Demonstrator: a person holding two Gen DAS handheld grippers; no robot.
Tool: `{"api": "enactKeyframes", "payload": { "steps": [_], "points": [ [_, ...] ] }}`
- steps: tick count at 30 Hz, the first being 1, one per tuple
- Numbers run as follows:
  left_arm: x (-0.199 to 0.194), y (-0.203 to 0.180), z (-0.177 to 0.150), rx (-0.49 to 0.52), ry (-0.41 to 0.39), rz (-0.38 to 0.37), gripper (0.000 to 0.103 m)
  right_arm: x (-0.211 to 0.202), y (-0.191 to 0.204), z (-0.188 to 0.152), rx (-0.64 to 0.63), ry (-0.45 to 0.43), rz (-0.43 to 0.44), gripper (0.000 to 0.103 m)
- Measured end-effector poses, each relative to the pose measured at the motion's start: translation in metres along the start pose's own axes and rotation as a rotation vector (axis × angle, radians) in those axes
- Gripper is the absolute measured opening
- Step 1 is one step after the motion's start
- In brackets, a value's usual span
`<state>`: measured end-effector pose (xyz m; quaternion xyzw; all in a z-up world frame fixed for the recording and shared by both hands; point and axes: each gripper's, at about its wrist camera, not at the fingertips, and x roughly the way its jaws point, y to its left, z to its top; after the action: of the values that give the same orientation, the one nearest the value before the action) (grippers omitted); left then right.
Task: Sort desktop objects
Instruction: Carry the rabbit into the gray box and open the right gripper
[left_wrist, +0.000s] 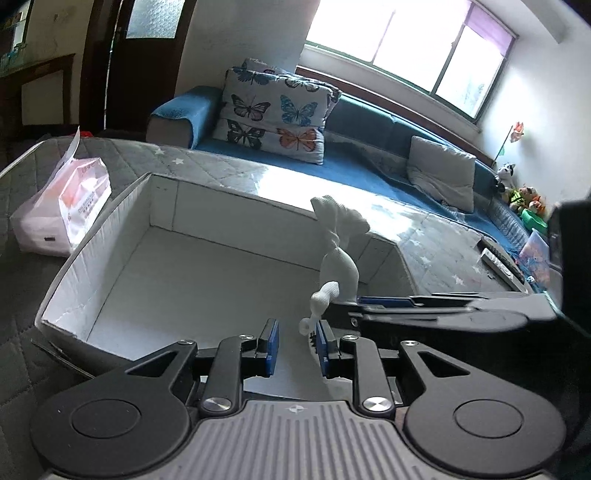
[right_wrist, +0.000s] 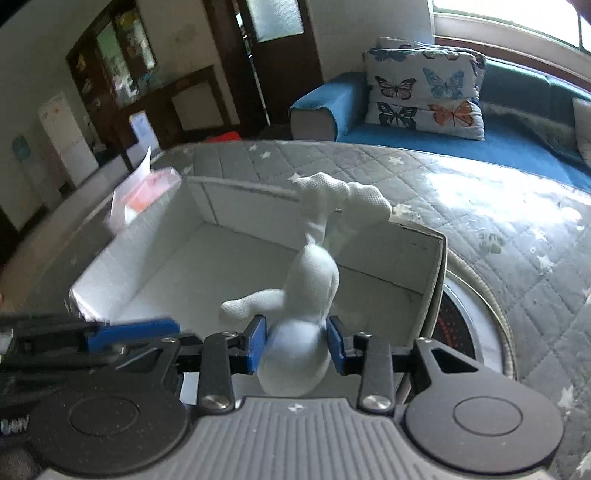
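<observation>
from the left wrist, the left claw (left_wrist: 295, 345) hangs open and empty over the near edge of the shallow white cardboard box (left_wrist: 229, 206), the knotted white fabric toy (left_wrist: 338, 264) just ahead. from the right wrist, the right claw (right_wrist: 297, 345) grips that toy (right_wrist: 310, 295) over the box (right_wrist: 428, 266), which looks empty; better to lower it well inside before releasing.

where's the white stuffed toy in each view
Left wrist: the white stuffed toy is right of centre, above the white box, gripped low by the right gripper entering from the right.
Right wrist: the toy is centre, between that gripper's jaws.
Shared landmark: the butterfly cushion.
</observation>
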<state>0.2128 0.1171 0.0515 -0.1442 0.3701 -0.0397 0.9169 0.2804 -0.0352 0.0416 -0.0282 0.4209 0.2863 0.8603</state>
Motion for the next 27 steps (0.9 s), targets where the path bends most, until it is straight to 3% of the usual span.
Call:
{"api": "enactKeyframes", "payload": {
  "steps": [7, 20, 27],
  "points": [
    [-0.005, 0.002, 0.000, -0.005, -0.009, 0.005, 0.024, -0.006, 0.004, 0.000, 0.031, -0.053, 0.018, 0.036],
    [-0.006, 0.013, -0.002, -0.025, -0.002, 0.043, 0.024, 0.001, 0.009, 0.004, -0.025, 0.001, 0.125, 0.037],
    [-0.015, 0.007, -0.007, 0.004, -0.016, 0.067, 0.024, -0.022, 0.002, -0.004, 0.003, -0.043, 0.121, 0.037]
  ]
}}
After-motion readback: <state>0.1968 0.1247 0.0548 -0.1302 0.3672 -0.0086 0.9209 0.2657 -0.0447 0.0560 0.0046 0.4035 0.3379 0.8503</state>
